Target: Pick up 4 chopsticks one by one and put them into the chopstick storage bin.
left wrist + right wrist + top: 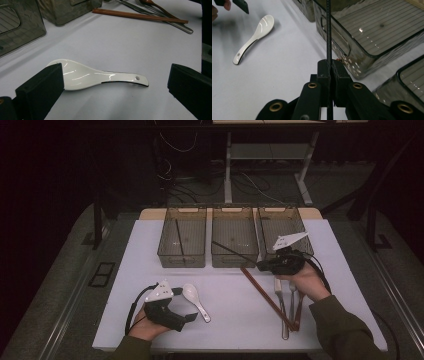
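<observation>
White tabletop before me: my right gripper (329,75) is clamped on a thin black chopstick (233,251) beside the middle smoked-plastic bin (234,255), so sorting is underway. My left gripper (112,82), jaws apart, straddles the white ceramic spoon (95,77) near left; next I'd close on it.

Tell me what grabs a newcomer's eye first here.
Likely the white spoon, bright on the table between the open left gripper's black jaws. Next, the right gripper shut on a thin black chopstick that reaches over the middle bin of three smoky bins at the far edge.
</observation>
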Motion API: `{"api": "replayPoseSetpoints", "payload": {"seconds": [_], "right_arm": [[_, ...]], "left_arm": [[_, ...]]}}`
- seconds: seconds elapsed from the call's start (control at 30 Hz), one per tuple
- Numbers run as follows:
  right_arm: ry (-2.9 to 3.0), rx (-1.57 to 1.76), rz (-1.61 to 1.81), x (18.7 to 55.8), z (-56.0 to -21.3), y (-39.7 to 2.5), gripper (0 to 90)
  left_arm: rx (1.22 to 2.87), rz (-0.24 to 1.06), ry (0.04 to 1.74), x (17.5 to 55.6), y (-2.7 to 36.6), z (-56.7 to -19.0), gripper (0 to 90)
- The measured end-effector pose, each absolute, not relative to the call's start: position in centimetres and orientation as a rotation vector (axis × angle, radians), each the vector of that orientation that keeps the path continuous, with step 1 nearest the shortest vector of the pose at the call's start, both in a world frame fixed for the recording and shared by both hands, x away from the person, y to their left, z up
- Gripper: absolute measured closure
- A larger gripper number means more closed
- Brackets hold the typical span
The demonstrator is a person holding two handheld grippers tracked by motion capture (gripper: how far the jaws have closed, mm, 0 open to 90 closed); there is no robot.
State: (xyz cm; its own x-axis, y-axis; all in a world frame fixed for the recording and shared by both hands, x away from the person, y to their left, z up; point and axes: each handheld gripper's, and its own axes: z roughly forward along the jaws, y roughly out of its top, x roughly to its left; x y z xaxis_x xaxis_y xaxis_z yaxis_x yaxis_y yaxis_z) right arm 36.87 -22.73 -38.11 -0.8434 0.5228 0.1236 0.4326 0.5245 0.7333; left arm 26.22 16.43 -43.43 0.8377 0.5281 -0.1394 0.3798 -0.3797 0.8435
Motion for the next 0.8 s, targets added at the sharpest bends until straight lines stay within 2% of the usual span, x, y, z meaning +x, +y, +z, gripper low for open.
{"api": "replayPoseSetpoints", "payload": {"seconds": [0.8], "right_arm": [[2.638,0.880,1.191,40.0,-36.4,-18.9,85.3]], "left_arm": [[2.019,0.190,0.663,26.3,16.3,-43.5,0.0]]}}
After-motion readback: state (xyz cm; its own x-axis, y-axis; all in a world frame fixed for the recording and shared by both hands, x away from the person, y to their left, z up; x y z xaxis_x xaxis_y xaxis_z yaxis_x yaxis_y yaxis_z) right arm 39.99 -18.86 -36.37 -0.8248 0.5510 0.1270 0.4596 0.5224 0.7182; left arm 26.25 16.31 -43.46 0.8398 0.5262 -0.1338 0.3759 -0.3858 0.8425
